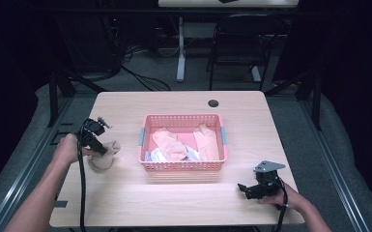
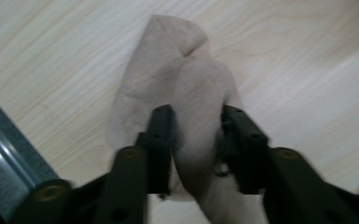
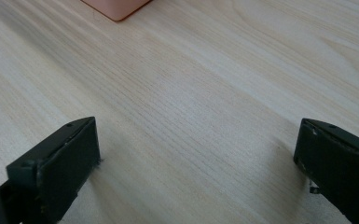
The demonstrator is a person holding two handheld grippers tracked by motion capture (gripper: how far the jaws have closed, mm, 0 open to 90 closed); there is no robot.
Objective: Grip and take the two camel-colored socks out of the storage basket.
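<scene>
Beige sock [image 2: 186,107] lies bunched on the surface [image 1: 183,198], pinched between the left gripper [image 1: 98,145] jaws; pink basket [image 1: 182,166] of socks sits beyond it. Right gripper [image 1: 245,189] rests spread, empty, nearer the basket's front corner.

Pink basket [image 1: 182,166], beige sock [image 2: 186,107], pale wood-grain table [image 1: 125,193], black fingers [image 2: 161,135]

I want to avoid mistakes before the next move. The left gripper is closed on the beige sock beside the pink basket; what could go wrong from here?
1. The left gripper pinches one fold of the beige sock; the loose rest may slip out or drag on the table.
2. The pink basket already holds cloth, so a hanging end could catch on its rim.
3. The right gripper is open over bare wood, so nothing steadies the light basket.
</scene>
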